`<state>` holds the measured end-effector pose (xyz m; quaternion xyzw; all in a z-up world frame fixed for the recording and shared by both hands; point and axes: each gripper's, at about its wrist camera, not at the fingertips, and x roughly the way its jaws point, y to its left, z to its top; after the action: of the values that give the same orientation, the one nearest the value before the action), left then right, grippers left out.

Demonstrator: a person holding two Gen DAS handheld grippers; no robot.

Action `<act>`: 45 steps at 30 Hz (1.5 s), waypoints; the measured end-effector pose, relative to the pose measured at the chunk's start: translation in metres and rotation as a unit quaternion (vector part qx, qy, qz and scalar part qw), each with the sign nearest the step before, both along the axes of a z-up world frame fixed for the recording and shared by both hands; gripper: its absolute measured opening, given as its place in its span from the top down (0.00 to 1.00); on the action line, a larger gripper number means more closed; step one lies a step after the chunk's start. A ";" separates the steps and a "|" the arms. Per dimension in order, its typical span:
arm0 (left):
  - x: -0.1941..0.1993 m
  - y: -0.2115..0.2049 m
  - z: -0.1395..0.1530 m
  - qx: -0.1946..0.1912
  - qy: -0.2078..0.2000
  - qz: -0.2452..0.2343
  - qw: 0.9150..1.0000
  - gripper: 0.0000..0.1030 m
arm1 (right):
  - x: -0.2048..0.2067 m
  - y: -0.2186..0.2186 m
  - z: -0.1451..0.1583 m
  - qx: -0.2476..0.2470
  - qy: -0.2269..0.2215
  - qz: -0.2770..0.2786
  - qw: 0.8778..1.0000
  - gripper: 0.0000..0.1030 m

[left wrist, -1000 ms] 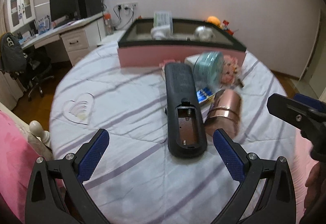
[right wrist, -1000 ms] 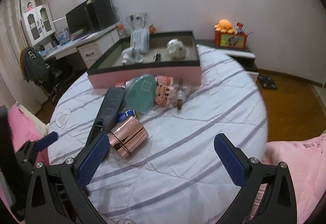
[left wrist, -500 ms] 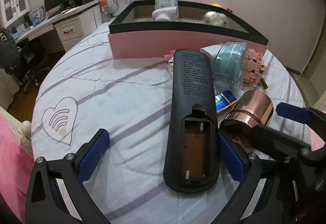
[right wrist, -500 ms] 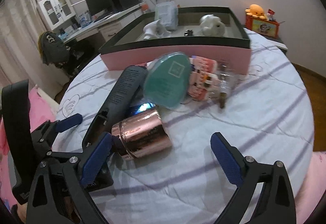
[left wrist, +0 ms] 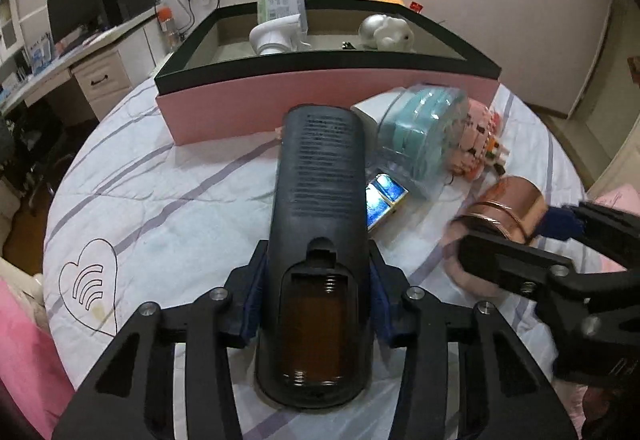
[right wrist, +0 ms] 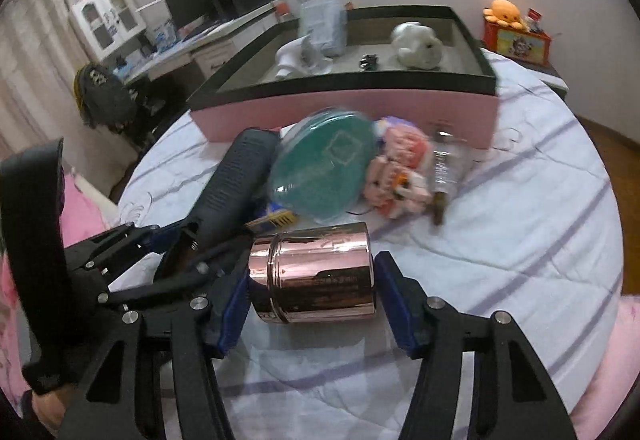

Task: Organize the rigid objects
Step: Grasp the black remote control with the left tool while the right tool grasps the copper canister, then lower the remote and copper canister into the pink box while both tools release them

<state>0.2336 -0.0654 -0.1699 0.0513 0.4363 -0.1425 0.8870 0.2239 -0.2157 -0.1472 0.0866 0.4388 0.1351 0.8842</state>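
The bed with its striped white cover spreads under both grippers, with bare cover open to the left of the left gripper and to the right of the right one. Straight ahead of both stands the pink box with a dark rim, its near wall just beyond the clutter.

The left gripper is clamped on the black remote, blue pads pressed to both long sides near the open battery bay; the remote runs forward from the jaws toward the box.

Just right of it, the right gripper has its pads against the two ends of the copper canister, which lies on its side across the jaws.

Ahead of that gripper lie the teal round case, a pink block figure and a small vial, crowded together near the box wall.
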 end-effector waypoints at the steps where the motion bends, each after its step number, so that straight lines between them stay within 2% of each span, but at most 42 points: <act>1: 0.000 0.002 0.001 -0.007 0.002 0.002 1.000 0.57 | -0.002 -0.002 0.001 0.001 -0.001 -0.003 1.000 0.41; 13: -0.022 0.025 0.024 -0.030 -0.022 0.030 0.999 0.57 | -0.016 -0.010 0.018 0.005 -0.022 -0.015 1.000 0.42; 23: -0.021 0.034 0.079 -0.039 -0.078 0.032 0.996 0.57 | -0.011 -0.002 0.064 -0.004 -0.073 -0.004 0.997 0.41; 30: 0.017 0.037 0.120 -0.046 -0.117 0.040 0.991 0.57 | 0.026 0.000 0.107 -0.022 -0.119 -0.003 0.993 0.42; 35: 0.055 0.036 0.133 -0.048 -0.126 0.045 0.990 0.57 | 0.064 0.000 0.122 -0.031 -0.133 -0.007 0.991 0.41; 40: 0.095 0.029 0.131 -0.051 -0.121 0.045 0.990 0.57 | 0.112 -0.001 0.115 -0.041 -0.123 -0.014 0.991 0.41; 45: 0.133 0.015 0.110 -0.046 -0.096 0.040 0.994 0.57 | 0.153 -0.006 0.088 -0.055 -0.093 -0.026 0.994 0.41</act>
<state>0.3668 -0.0502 -0.0598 0.0066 0.3443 -0.1207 0.9310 0.3768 -0.2218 -0.0589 0.0357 0.3588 0.0952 0.9279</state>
